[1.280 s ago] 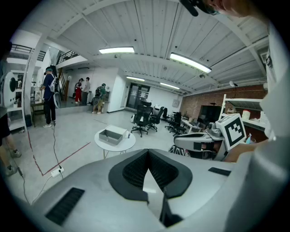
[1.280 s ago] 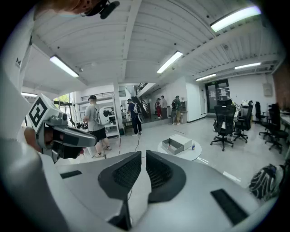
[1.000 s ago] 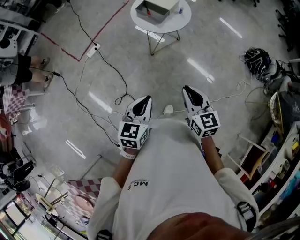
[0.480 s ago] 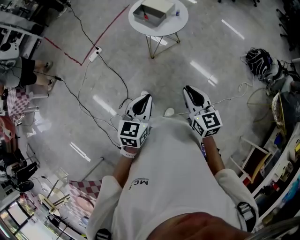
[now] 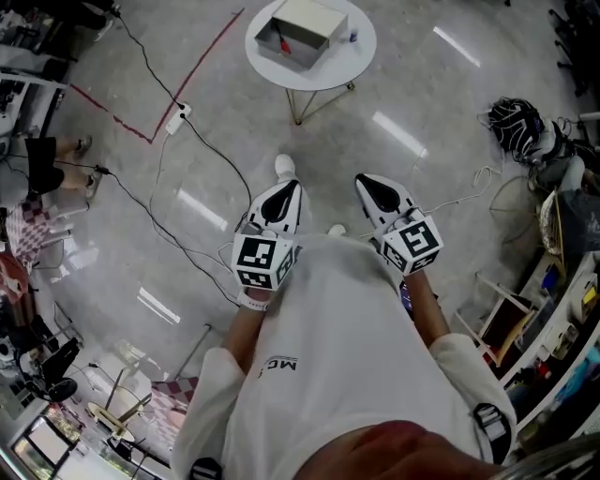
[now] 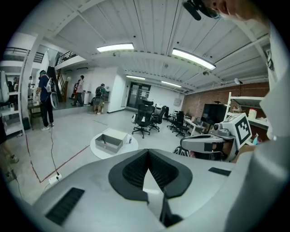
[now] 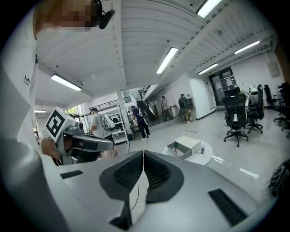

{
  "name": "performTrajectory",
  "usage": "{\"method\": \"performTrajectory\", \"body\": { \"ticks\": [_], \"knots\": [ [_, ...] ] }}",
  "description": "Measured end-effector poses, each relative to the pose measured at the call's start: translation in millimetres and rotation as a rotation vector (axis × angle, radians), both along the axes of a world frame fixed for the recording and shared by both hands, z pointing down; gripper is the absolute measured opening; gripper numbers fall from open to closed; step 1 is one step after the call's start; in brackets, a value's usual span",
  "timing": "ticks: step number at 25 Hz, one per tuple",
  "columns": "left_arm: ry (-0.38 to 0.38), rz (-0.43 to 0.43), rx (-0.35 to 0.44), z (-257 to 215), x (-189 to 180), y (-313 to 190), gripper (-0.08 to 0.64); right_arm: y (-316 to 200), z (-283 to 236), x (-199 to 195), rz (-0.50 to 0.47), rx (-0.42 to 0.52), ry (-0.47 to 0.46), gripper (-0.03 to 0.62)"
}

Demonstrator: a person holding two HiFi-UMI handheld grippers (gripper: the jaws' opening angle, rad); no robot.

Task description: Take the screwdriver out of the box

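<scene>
Two sets, left tongs [image 5: 288, 191] and right tongs [image 5: 367, 184], both pressed together and empty, hang well short of the bench [image 5: 358, 54]; the screwdriver [image 5: 283, 40] lies in the box [image 5: 296, 58], untaken.

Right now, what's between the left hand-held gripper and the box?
Head view: the person's white shoe just ahead of the left hand-held gripper, then bare grey floor up to the round table carrying the box.

Glossy smooth floor [image 5: 450, 197], matt box [image 5: 302, 28]
</scene>
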State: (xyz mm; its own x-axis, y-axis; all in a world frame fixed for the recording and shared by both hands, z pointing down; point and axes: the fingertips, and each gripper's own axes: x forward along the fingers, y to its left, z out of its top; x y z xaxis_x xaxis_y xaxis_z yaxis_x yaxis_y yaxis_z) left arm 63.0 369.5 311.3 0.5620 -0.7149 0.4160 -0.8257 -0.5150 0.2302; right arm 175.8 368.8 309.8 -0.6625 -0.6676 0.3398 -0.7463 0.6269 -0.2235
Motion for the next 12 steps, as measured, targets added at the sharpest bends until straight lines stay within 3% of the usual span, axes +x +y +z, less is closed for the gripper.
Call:
{"method": "performTrajectory", "body": {
  "ticks": [12],
  "knots": [
    [0.022,0.071,-0.046,2,-88,-220,0.011,-222,10,-72,0.065,-0.063,0.082,0.072]
  ]
}}
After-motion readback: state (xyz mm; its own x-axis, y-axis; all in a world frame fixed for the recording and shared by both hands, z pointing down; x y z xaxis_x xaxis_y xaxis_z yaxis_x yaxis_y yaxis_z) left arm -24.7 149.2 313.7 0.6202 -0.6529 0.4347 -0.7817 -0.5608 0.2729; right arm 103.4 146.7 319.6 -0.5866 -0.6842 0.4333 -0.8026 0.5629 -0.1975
